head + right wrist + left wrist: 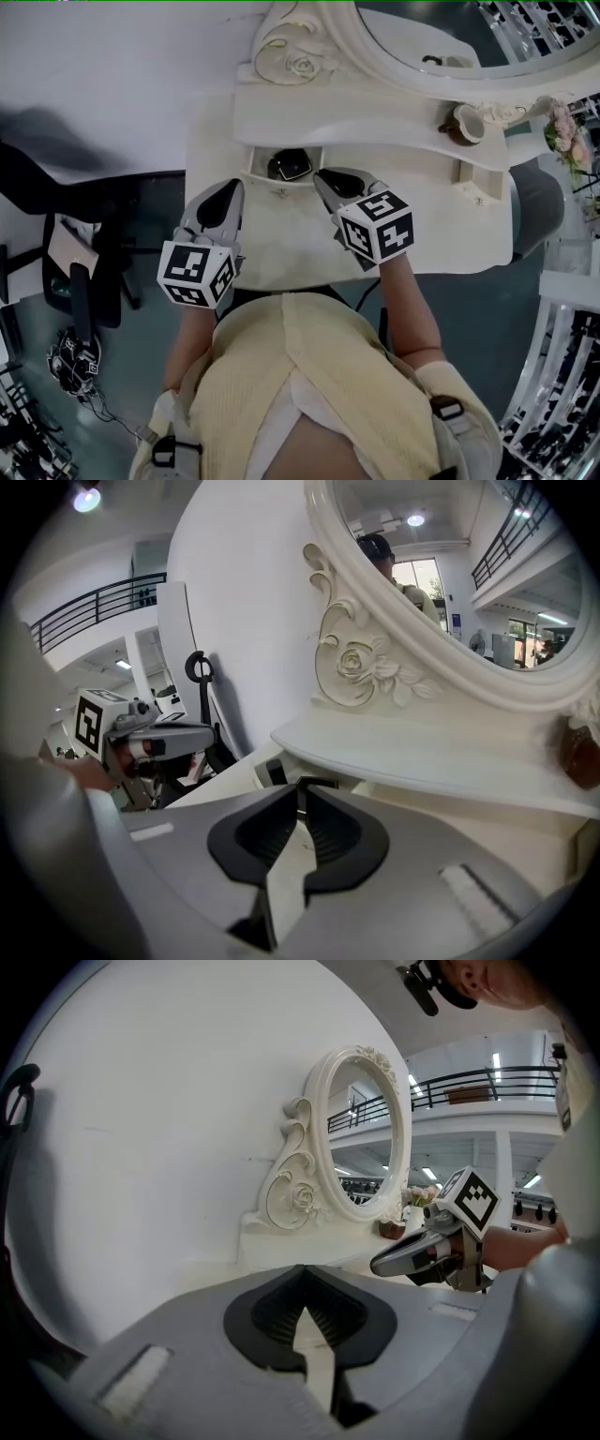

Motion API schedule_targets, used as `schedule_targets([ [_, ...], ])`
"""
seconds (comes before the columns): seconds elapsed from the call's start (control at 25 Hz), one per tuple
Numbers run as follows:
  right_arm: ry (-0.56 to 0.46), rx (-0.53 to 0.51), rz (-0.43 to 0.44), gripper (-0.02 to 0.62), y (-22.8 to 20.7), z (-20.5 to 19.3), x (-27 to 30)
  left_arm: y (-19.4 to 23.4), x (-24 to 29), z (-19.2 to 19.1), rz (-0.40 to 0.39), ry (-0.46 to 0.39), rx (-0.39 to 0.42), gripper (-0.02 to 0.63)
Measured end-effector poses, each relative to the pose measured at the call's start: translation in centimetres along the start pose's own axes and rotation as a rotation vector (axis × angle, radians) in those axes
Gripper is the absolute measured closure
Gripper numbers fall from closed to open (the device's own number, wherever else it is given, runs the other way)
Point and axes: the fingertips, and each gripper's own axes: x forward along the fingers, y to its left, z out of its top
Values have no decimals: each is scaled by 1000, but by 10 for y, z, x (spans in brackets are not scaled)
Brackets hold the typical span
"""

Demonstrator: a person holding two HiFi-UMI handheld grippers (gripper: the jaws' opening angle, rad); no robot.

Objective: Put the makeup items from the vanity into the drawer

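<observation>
Half done, perhaps: had black compact (291,165) in drawer (255,161); held left gripper (231,187), right gripper (324,176) before it, jaws pressed together, empty; owed brown pot (457,127) beyond.

I see soft, even light on the white vanity (281,234) — no hard glare. A ceiling lamp (415,520) shines in the mirror (450,583). A grey shadow lies on the wall (141,56). Both gripper views bend at the edges, with black corners, and close things look blurry.

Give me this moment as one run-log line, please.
drawer: open, dark item inside | left tool: shut, empty | right tool: shut, empty | both above vanity
</observation>
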Motion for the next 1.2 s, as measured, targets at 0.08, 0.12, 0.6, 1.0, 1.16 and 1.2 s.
schedule_targets([
  [0.08, -10, -2, 1, 572, -1, -1, -2, -1, 1, -1, -1, 2, 0, 604],
  [0.12, -17, -3, 2, 580, -1, -1, -3, -1, 1, 0, -2, 0, 0, 604],
  [0.6, -72, -11, -8, 594, -6, -3, -8, -3, 6, -3, -7, 10, -6, 604],
  [1.0, -72, -6, 14, 594, -2, 1, -4, -2, 6, -4, -7, 19, -7, 604],
  [1.16, -87, -6, 17, 594, -1, 6, -4, -1, 6, -3, -4, 17, -11, 604],
  [1.2, -89, -7, 17, 594, 0, 7, -4, -1, 6, -3, -3, 16, -12, 604],
])
